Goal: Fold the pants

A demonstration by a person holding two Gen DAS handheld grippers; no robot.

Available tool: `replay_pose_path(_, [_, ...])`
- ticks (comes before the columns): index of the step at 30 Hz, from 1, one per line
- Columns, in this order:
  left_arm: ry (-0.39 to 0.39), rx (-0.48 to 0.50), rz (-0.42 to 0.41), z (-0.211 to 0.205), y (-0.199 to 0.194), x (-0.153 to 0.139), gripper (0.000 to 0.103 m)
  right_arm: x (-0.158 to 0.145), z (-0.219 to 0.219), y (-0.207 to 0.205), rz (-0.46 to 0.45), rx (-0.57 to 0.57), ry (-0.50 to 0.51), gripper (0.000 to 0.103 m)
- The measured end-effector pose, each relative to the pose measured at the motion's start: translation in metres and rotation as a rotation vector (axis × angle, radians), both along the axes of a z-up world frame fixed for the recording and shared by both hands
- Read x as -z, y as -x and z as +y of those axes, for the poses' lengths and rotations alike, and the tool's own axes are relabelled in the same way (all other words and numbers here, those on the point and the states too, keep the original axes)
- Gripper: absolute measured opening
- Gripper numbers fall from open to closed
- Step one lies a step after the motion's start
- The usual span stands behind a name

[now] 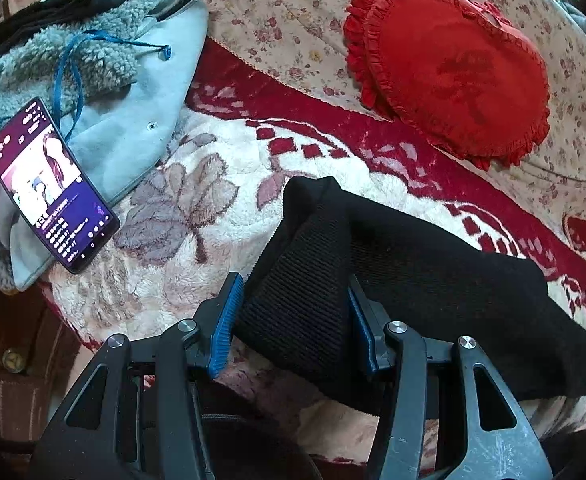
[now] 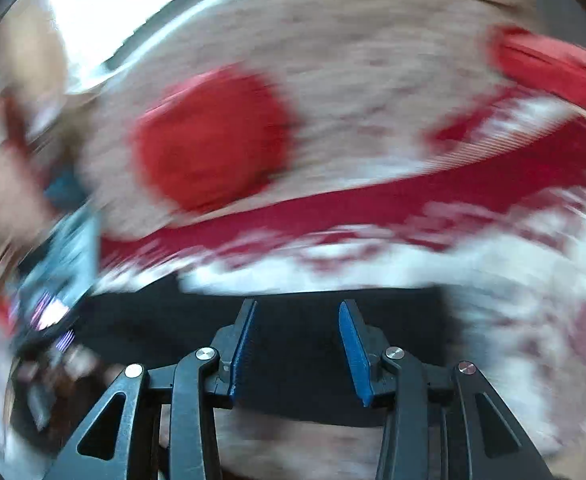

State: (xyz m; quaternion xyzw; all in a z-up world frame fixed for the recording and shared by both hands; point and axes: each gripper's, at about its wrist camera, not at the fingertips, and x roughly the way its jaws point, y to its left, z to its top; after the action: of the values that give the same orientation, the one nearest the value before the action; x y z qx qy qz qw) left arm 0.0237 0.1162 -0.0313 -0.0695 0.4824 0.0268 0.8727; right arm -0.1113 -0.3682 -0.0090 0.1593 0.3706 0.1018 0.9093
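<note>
The black pants [image 1: 433,280] lie folded on a red-and-white fleece blanket [image 1: 221,184] in the left wrist view. My left gripper [image 1: 293,280] is shut on a thick ribbed bunch of the pants, with cloth filling the gap between both blue pads [image 1: 223,320]. The right wrist view is badly blurred. In it my right gripper [image 2: 297,304] stands open above the flat black pants [image 2: 165,320]. Nothing is pinched between its fingers.
A lit phone [image 1: 53,184] rests on a grey-blue fleece jacket [image 1: 133,112] at the left. A red frilled heart cushion [image 1: 453,76] lies on the floral sheet [image 1: 285,12] behind the blanket. The cushion [image 2: 213,140] also shows, blurred, in the right wrist view.
</note>
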Motion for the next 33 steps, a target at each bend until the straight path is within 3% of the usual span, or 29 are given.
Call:
replay_pose_path(4, [0.061, 0.010, 0.001, 0.009, -0.001, -0.010, 0.050, 0.013, 0.123, -0.027, -0.023, -0.396, 0.015, 0.040])
replay_pose_path(6, [0.041, -0.016, -0.043, 0.019, -0.001, -0.023, 0.050, 0.022, 0.185, -0.037, -0.035, -0.565, 0.028, 0.040])
replay_pose_path(9, [-0.016, -0.055, -0.088, 0.033, -0.003, -0.037, 0.050, 0.037, 0.258, -0.045, -0.045, -0.740, 0.056, 0.040])
replay_pose_path(13, [-0.029, -0.079, -0.094, 0.049, -0.002, -0.038, 0.050, 0.057, 0.319, -0.052, -0.034, -0.854, 0.122, 0.040])
replay_pose_path(17, [-0.030, -0.087, -0.069, 0.058, -0.001, -0.028, 0.050, 0.063, 0.353, -0.061, -0.068, -0.864, 0.187, 0.040])
replay_pose_path(20, [-0.012, -0.096, -0.057, 0.063, 0.000, -0.022, 0.050, 0.061, 0.369, -0.080, -0.056, -0.863, 0.124, 0.040])
replay_pose_path(23, [-0.002, -0.102, -0.053, 0.065, 0.000, -0.020, 0.050, 0.062, 0.383, -0.095, -0.034, -0.848, 0.121, 0.032])
replay_pose_path(26, [0.003, -0.100, -0.059, 0.064, 0.002, -0.021, 0.050, 0.059, 0.387, -0.107, -0.006, -0.840, 0.006, 0.033])
replay_pose_path(30, [0.016, -0.088, -0.053, 0.059, 0.003, -0.019, 0.050, 0.068, 0.377, -0.112, 0.095, -0.864, -0.063, 0.034])
replay_pose_path(33, [0.025, -0.064, -0.047, 0.049, 0.003, -0.016, 0.050, 0.047, 0.347, -0.105, 0.039, -0.833, -0.062, 0.035])
